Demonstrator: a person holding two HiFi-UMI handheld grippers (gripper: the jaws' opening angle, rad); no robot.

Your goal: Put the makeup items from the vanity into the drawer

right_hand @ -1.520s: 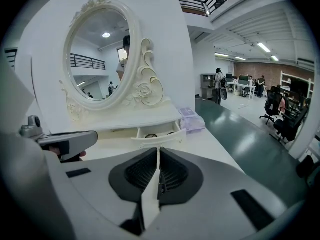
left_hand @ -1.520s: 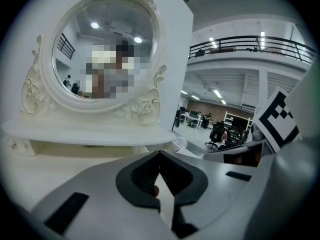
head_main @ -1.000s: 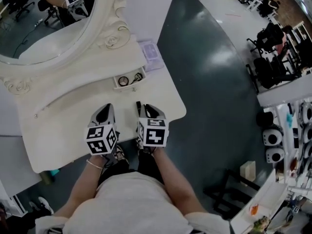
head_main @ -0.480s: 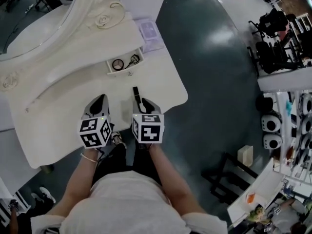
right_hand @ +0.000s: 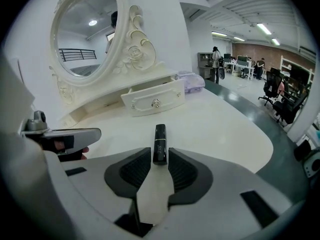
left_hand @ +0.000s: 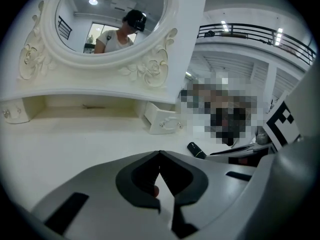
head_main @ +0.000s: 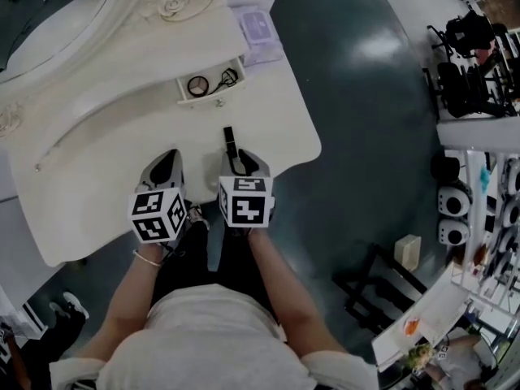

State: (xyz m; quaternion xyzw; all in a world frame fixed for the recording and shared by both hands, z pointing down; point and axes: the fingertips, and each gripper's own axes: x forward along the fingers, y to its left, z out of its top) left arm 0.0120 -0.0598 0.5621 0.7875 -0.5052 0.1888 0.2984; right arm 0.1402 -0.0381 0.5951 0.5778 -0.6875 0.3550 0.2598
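White vanity top (head_main: 97,169) with a curved front edge, on a dark glossy floor (head_main: 357,96). The room is an open workspace with black office chairs (head_main: 467,71) and cluttered shelving (head_main: 487,242) off to the right.

Counts:
- One oval mirror (head_main: 49,10) in a carved white frame, at the back edge.
- One small drawer (head_main: 215,97), pulled open under the mirror's right end, well back from the front edge.
- One lavender box (head_main: 260,32) at the far right corner.
- One black tube (head_main: 229,139) lying flat on the vanity top near the front edge, right of middle. It is not in the drawer.
- Two things inside the drawer.
- Two grippers, side by side over the front edge.

Right gripper (head_main: 237,159): its jaws have just been opening and stand apart. The tube's near end lies between the tips, and the rest sticks out toward the drawer. The pads don't seem to press on it.

Left gripper (head_main: 166,162): jaw tips together, nothing between them, pointing at bare vanity top.

Hard to make out:
- The drawer's contents are too small: one looks like a dark ring, the other a dark tangle.
- The print on the tube is unreadable.
- The mirror is cut off at the top-left corner in the head view.
- The person's legs hide the floor under the front edge.
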